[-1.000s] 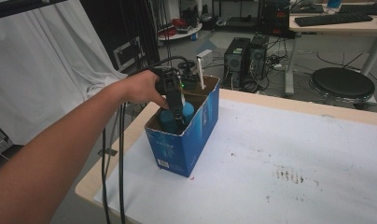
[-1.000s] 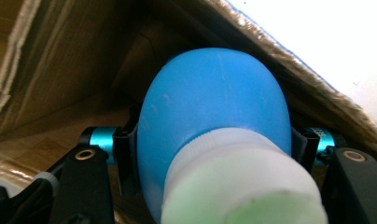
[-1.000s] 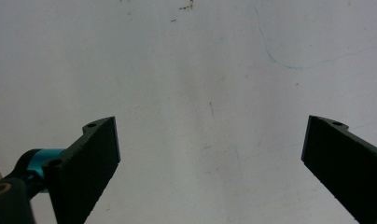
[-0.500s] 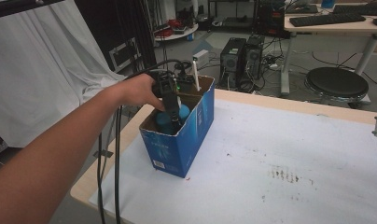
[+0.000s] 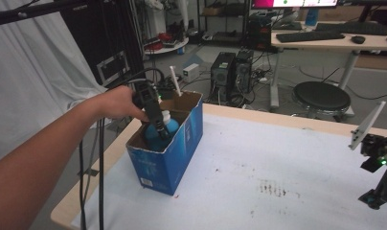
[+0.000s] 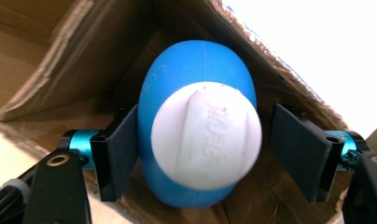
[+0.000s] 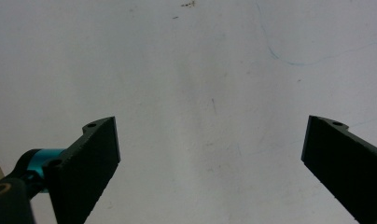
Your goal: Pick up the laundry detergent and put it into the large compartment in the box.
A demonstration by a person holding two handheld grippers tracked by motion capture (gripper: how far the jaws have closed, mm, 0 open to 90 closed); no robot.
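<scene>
Left of centre in the high view, the blue bottle (image 5: 159, 133) stands upright in the blue cardboard box (image 5: 175, 153), white cap up, between the left gripper's (image 6: 210, 151) just-opening jaws, one pad touching, the other clear.

My left claw (image 6: 196, 154) is black with turquoise pins, and between its pads sits a bright blue bottle (image 6: 177, 74) with a plain white cap (image 6: 206, 135). The box (image 5: 175, 148) is blue outside, raw brown cardboard inside. Under my black right claw (image 7: 210, 163), the surface (image 7: 200, 70) is white with faint dark specks
</scene>
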